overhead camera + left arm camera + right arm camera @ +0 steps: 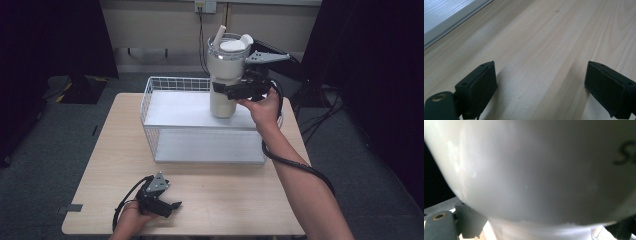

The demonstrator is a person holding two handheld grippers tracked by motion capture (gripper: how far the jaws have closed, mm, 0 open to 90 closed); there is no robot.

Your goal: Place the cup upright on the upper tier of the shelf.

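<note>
Wire basket (150, 107) sits at table (240, 210) far edge, centred. Tumbler (225, 75) above basket's right end. Left gripper (167, 205) on table near front-left edge.

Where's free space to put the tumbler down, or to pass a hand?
Free: the basket's white floor left of the tumbler; bare table between the basket and the left edge; the front strip between the left gripper and the right forearm. Crowded: the basket's right end, where the right gripper clamps the tumbler.

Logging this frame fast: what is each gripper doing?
Left gripper: open, empty, over the table.
Right gripper: shut on the tumbler.
</note>
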